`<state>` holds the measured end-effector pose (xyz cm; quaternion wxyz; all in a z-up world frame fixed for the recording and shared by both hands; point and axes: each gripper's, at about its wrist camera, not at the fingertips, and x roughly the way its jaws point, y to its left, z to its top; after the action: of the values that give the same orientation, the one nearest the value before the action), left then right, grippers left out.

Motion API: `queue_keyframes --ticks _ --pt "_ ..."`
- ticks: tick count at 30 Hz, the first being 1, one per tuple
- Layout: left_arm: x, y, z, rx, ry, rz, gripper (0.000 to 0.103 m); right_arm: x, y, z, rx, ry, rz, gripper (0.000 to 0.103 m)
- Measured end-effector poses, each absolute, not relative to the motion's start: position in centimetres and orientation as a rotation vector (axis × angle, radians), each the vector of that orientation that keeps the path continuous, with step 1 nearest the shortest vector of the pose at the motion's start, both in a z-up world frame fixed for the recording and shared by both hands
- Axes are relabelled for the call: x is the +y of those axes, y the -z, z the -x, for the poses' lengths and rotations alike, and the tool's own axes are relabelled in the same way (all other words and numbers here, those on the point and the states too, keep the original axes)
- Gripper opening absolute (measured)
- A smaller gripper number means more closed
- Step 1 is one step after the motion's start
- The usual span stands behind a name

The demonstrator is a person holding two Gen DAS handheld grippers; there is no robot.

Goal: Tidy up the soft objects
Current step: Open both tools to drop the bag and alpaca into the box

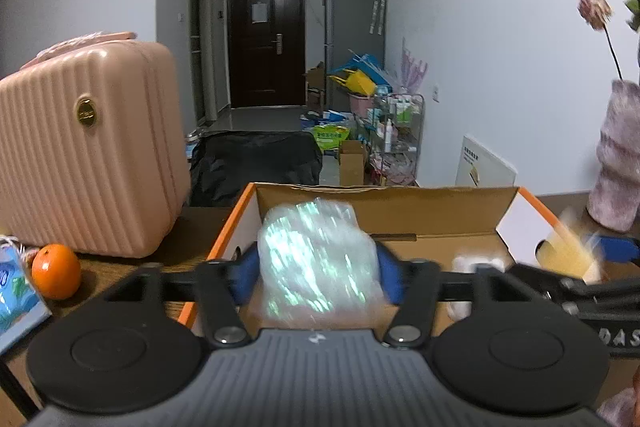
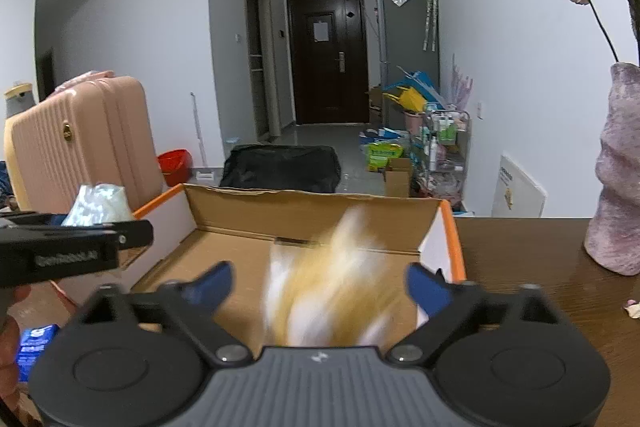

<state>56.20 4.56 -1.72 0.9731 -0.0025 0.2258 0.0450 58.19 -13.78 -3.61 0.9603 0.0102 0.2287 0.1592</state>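
Note:
My left gripper (image 1: 318,273) is shut on a clear crinkly plastic bag (image 1: 316,259) and holds it over the left end of an open cardboard box with orange edges (image 1: 400,205). The bag also shows in the right wrist view (image 2: 100,205), over the box's left wall. My right gripper (image 2: 320,285) is open over the box (image 2: 304,213). A blurred yellow-and-white soft object (image 2: 336,291) is between its spread fingers, apart from both pads, over the box floor. In the left wrist view the same object (image 1: 568,253) shows blurred at the right, and something white (image 1: 476,261) lies in the box.
A pink hard case (image 1: 88,147) stands left of the box, with an orange (image 1: 56,271) and a blue packet (image 1: 12,291) in front of it. A mauve vase with flowers (image 2: 616,179) stands at the right on the wooden table (image 2: 532,267).

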Motion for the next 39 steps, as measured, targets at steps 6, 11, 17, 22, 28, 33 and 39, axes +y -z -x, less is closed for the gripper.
queue_keyframes --ticks 6,11,17,22,28,33,39 --pt "5.2 1.2 -55.6 0.413 -0.159 0.034 0.102 -14.0 3.4 -58.2 0.475 -0.297 -0.016 0.103" --pt "5.0 1.0 -55.4 0.406 -0.16 0.025 0.103 -14.0 2.9 -57.8 0.462 -0.293 -0.01 0.103" --pt "5.4 0.6 -55.1 0.408 -0.142 0.045 0.103 -14.2 2.3 -57.0 0.452 -0.287 0.002 0.103" --pt "5.6 -0.6 -53.7 0.381 -0.13 0.045 0.103 -14.5 1.1 -55.6 0.423 -0.281 0.017 0.103" --pt "6.0 -2.1 -51.0 0.335 -0.116 0.055 0.103 -15.0 -0.2 -53.5 0.387 -0.287 0.023 0.103" --pt "6.1 -3.2 -48.8 0.308 -0.105 0.058 0.103 -15.4 -1.1 -51.6 0.369 -0.286 0.029 0.103" --pt "5.7 -3.8 -46.1 0.306 -0.093 0.051 0.103 -16.2 -1.6 -49.0 0.362 -0.284 0.021 0.103"
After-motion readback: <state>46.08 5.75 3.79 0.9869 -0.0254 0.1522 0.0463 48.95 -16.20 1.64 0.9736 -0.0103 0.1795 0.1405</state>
